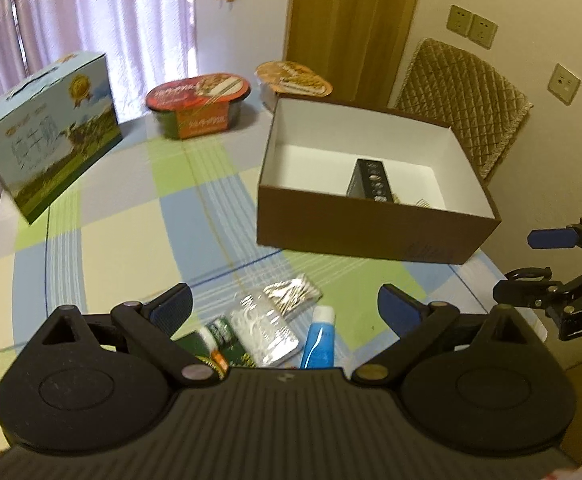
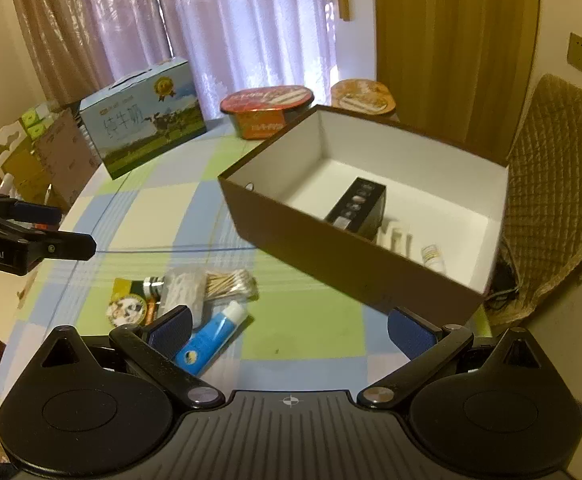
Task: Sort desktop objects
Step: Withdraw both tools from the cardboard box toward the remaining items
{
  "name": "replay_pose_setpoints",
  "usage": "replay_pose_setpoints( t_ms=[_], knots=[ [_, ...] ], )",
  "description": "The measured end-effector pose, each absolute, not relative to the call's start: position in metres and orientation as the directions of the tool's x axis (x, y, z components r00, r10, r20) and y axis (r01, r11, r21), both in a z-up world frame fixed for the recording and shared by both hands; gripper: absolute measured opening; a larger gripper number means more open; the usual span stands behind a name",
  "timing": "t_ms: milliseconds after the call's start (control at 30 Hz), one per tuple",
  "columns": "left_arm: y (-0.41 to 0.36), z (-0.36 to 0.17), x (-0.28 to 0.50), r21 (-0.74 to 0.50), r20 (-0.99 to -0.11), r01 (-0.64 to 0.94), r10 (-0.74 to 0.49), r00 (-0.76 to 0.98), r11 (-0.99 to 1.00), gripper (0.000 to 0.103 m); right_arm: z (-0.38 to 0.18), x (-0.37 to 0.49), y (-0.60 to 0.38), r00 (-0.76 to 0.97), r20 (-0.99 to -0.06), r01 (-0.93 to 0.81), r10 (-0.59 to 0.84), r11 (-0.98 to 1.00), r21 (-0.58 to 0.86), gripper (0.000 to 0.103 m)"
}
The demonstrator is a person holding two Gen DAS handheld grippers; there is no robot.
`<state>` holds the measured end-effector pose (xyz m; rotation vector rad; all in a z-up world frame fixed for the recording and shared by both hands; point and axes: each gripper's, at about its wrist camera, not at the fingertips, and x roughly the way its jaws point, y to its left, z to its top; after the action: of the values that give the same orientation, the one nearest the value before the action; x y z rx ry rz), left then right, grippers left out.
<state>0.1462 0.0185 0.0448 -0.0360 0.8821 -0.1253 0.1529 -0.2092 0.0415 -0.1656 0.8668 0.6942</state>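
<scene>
A small pile lies on the checked tablecloth: a blue tube point(image 1: 318, 339) point(image 2: 210, 339), a pack of cotton swabs point(image 1: 294, 297) point(image 2: 231, 283), a clear bag of floss picks point(image 1: 265, 333) point(image 2: 182, 293), and a green pack with a small bottle point(image 1: 219, 340) point(image 2: 127, 303). My left gripper point(image 1: 285, 310) point(image 2: 57, 229) hangs open just above and in front of the pile, holding nothing. My right gripper point(image 2: 291, 328) point(image 1: 531, 260) is open too and holds nothing; the blue tube lies by its left finger. Behind stands an open brown box point(image 1: 371, 232) point(image 2: 331, 252) with a black carton point(image 1: 371, 180) point(image 2: 357, 208) and small tubes point(image 2: 399, 238) inside.
A blue milk carton case point(image 1: 51, 136) point(image 2: 143, 120) stands at the far left. Two instant-noodle bowls point(image 1: 199, 104) point(image 2: 269, 110) sit at the table's back edge. A quilted chair point(image 1: 467, 104) point(image 2: 555, 200) stands right of the box. Cardboard packs point(image 2: 51, 152) crowd the left beyond the table.
</scene>
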Motion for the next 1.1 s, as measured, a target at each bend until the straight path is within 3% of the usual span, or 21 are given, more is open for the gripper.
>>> replay_pose_setpoints(
  t_ms=[1100],
  knots=[
    [0.072,-0.007,0.078,-0.005,-0.831,-0.171,0.091,0.549,0.985,0.097,-0.022,0.119,-0.158,0.319,-0.785,-0.694,0.53,0.695,0.187,0.101]
  ],
)
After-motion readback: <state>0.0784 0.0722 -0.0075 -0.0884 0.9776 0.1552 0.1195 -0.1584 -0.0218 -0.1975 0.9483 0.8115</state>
